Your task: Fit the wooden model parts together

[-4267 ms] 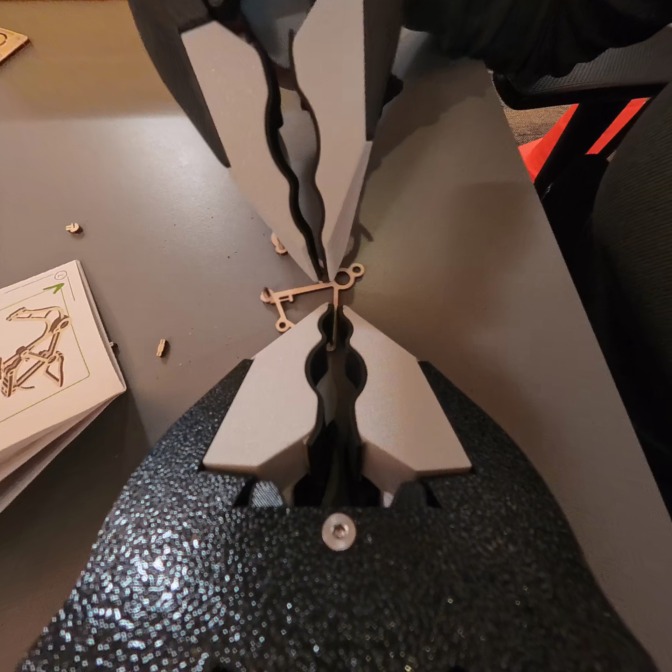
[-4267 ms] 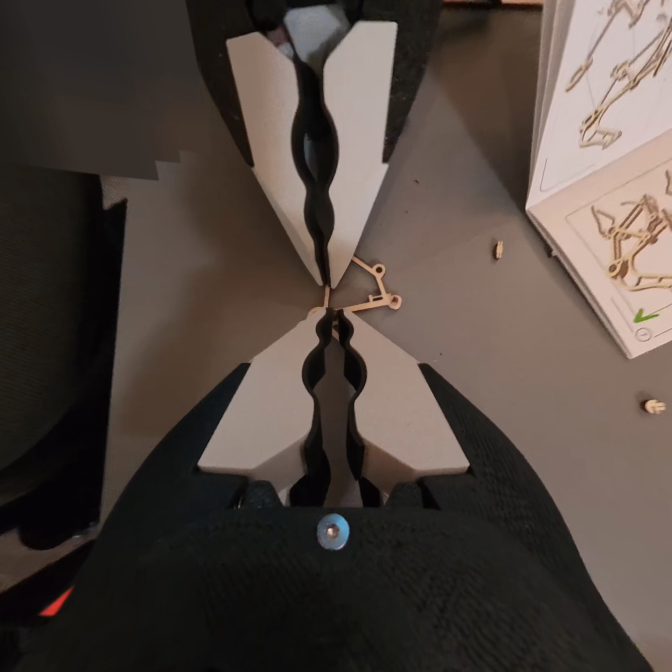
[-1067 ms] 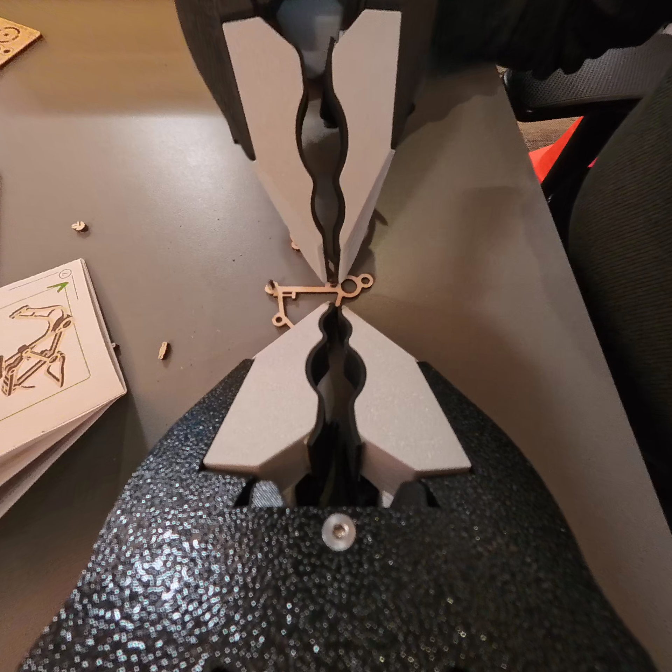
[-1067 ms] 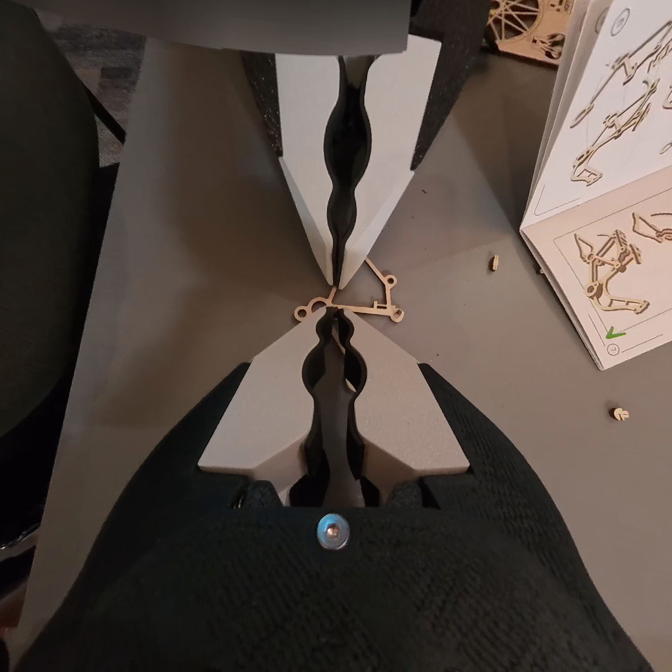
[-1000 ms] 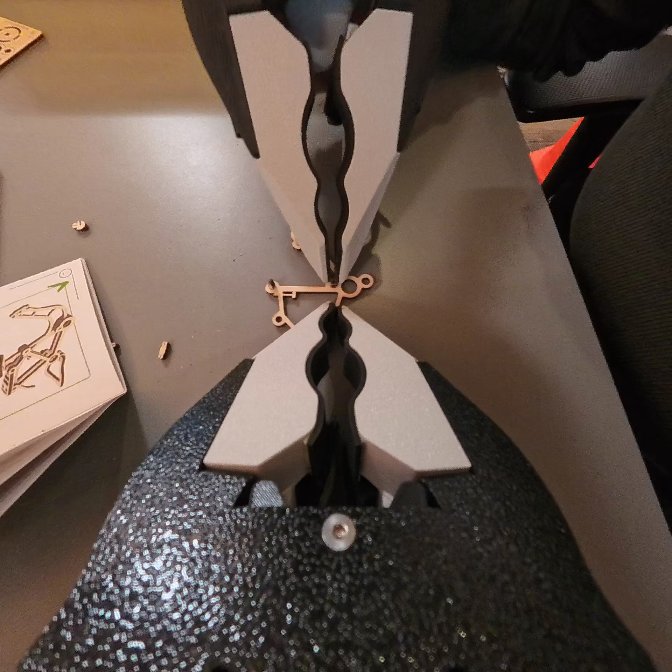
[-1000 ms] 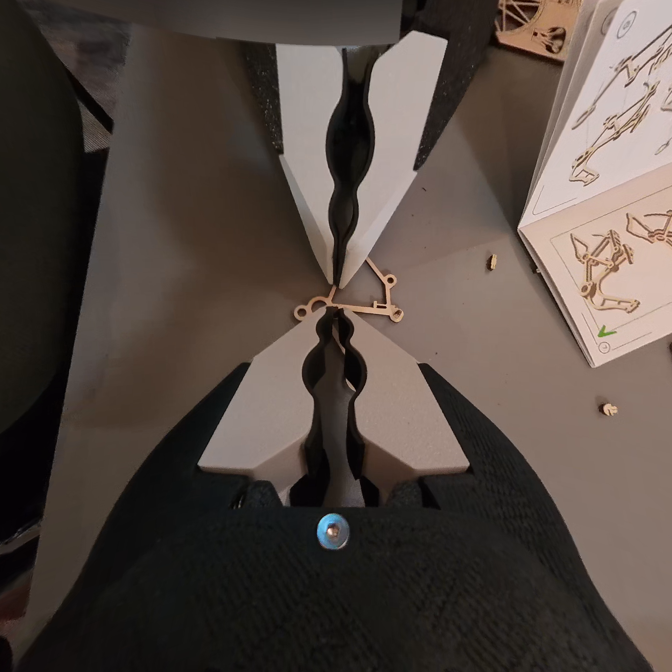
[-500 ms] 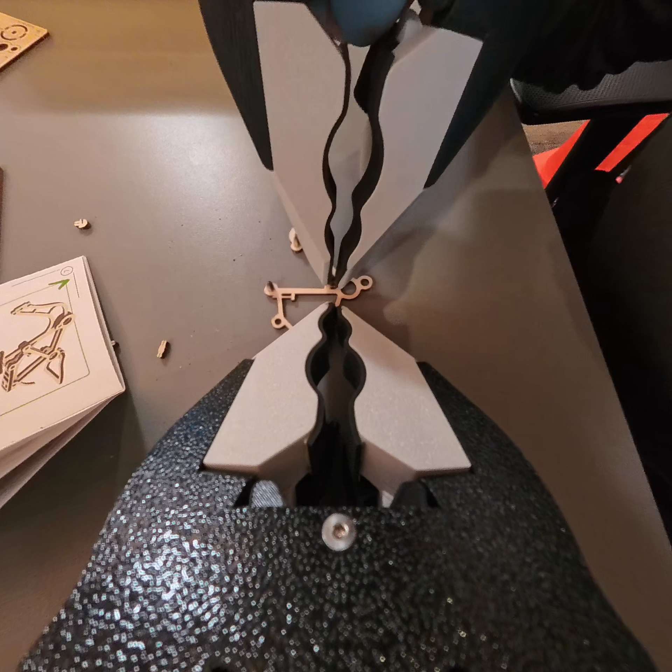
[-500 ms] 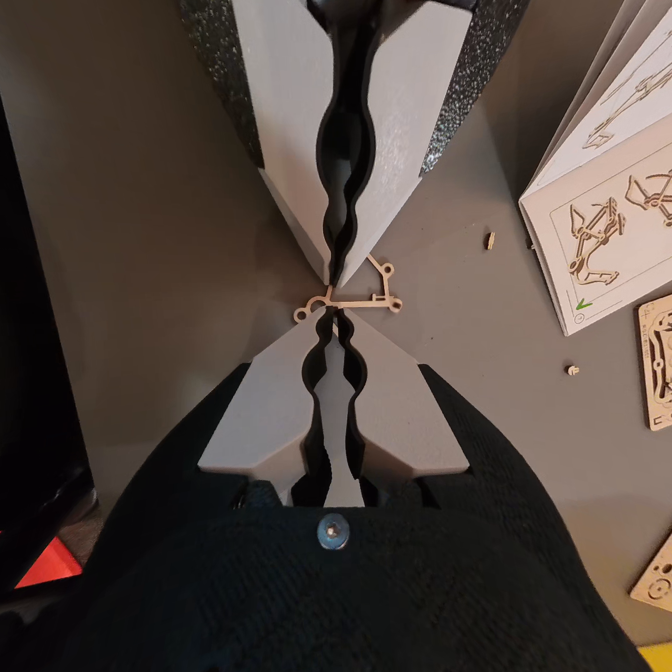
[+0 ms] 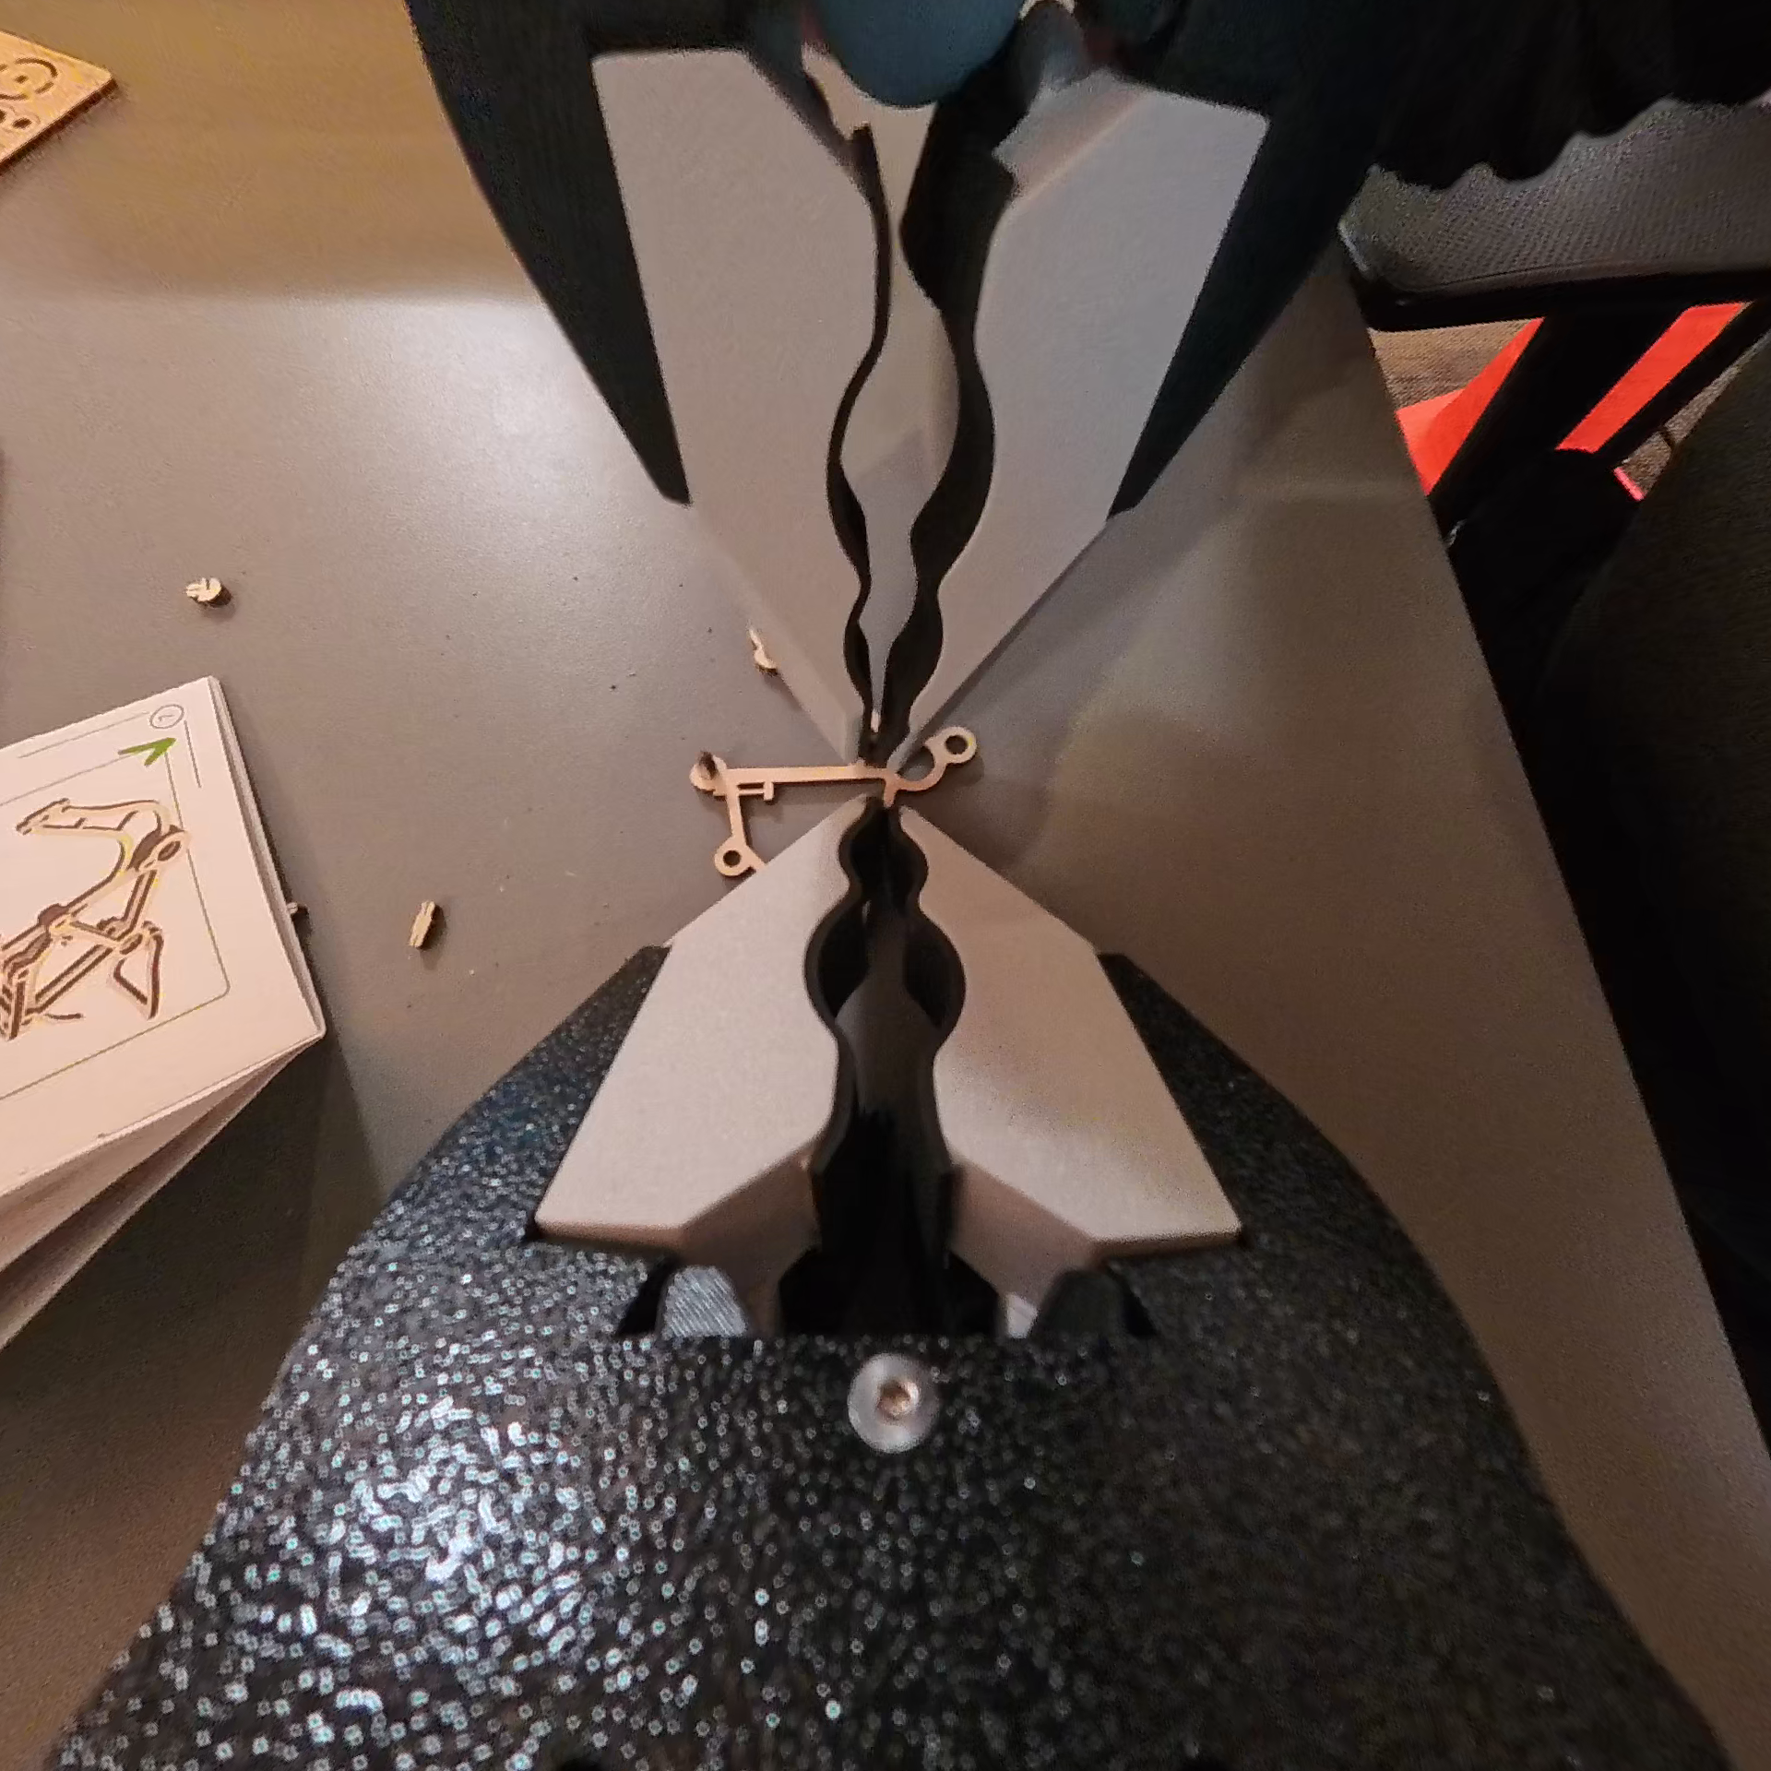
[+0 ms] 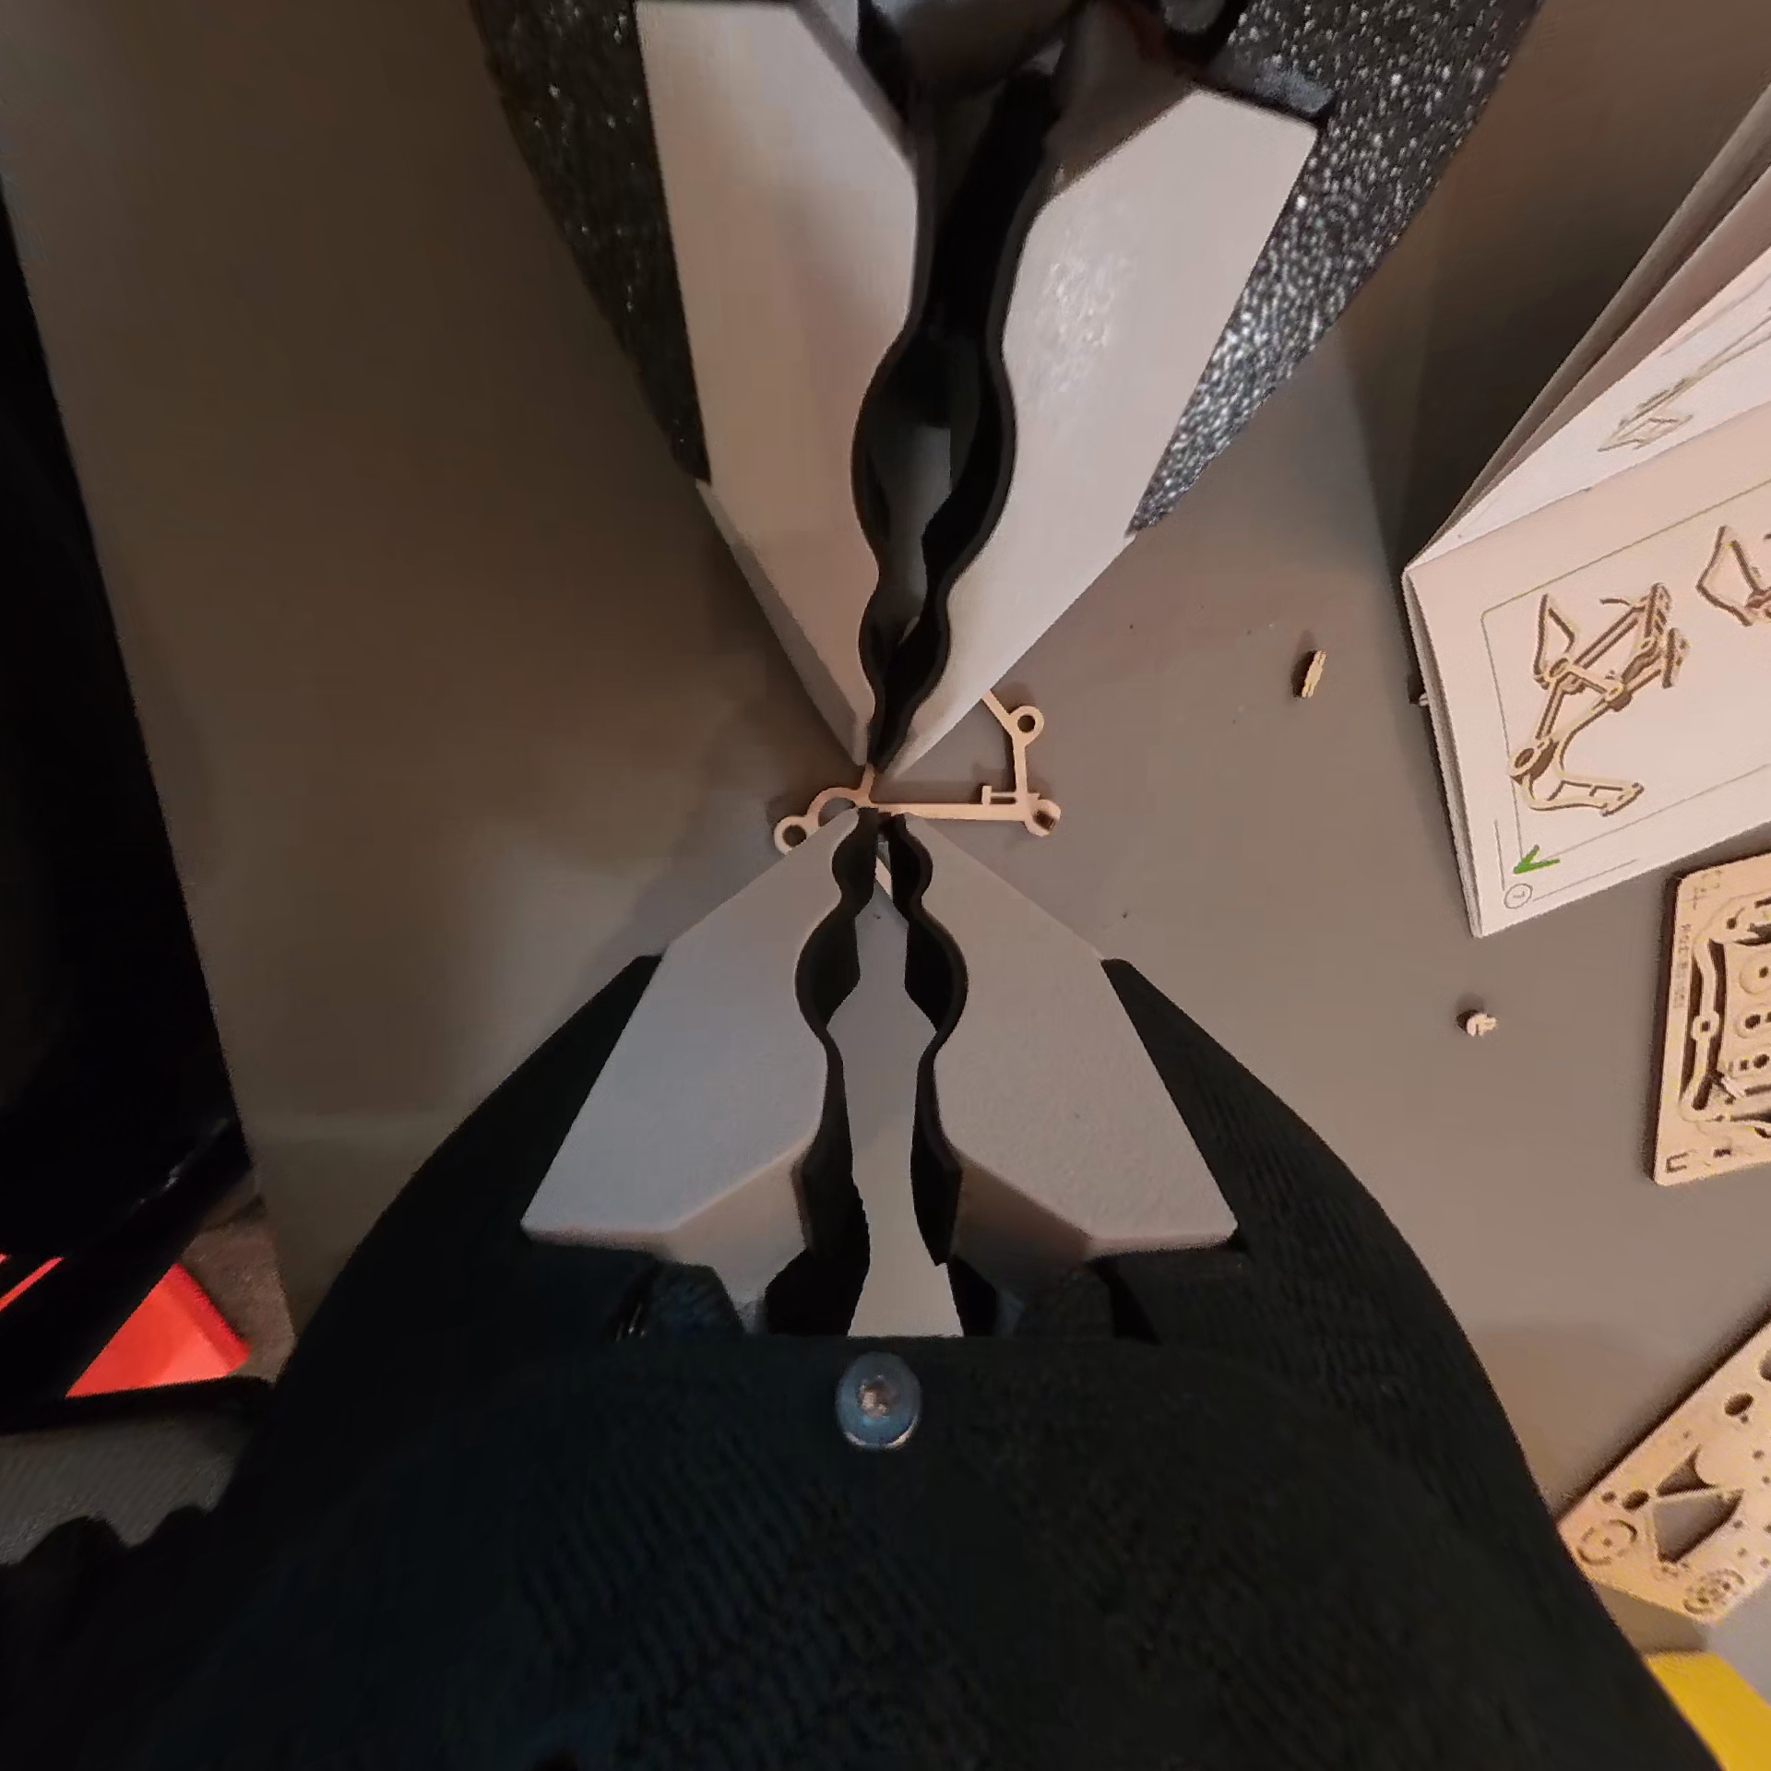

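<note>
Loose wooden pegs point(image 9: 205, 591): three.

no legible txt, green tick on booklet point(image 9: 115, 920)

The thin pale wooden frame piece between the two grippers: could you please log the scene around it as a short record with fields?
held part: thin pale wooden frame piece with ring ends, above the grey table
left gripper: shut on the piece, from near side
right gripper: tips closed on the same piece, facing the left one
booklet: white instruction booklet, open, beside the work
loose bits: small wooden pegs on the table
</note>
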A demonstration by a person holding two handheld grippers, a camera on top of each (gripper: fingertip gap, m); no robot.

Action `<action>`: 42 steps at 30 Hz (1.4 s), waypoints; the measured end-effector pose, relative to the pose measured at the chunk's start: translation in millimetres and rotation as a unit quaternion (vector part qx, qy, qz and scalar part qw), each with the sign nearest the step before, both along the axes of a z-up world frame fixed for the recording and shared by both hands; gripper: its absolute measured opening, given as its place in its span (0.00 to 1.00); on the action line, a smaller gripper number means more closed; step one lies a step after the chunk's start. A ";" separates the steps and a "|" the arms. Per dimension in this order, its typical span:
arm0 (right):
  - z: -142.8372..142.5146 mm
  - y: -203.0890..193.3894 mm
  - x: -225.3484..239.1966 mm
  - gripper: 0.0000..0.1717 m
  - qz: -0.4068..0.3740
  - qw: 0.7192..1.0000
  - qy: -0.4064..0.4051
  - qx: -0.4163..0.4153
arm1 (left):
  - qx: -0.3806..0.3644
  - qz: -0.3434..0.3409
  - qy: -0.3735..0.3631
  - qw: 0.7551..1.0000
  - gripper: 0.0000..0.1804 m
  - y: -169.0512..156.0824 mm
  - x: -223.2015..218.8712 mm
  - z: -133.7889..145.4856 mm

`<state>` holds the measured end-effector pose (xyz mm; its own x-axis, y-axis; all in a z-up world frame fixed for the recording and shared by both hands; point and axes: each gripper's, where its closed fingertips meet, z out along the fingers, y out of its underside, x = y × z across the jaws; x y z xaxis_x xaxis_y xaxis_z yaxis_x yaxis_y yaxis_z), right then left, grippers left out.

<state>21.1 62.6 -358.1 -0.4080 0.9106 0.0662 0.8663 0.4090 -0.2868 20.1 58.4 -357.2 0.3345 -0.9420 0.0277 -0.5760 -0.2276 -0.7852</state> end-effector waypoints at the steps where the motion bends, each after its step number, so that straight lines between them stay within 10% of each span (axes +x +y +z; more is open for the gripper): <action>1: 0.2 -0.3 -0.4 0.00 -0.003 1.000 -0.001 -0.012 | 0.000 0.000 0.000 1.000 0.00 0.0 0.0 0.0; 42: 5.2 -3.5 -0.2 0.00 -0.027 0.963 0.218 -0.157 | 0.000 -0.002 -0.001 1.000 0.00 -0.1 -0.1 0.5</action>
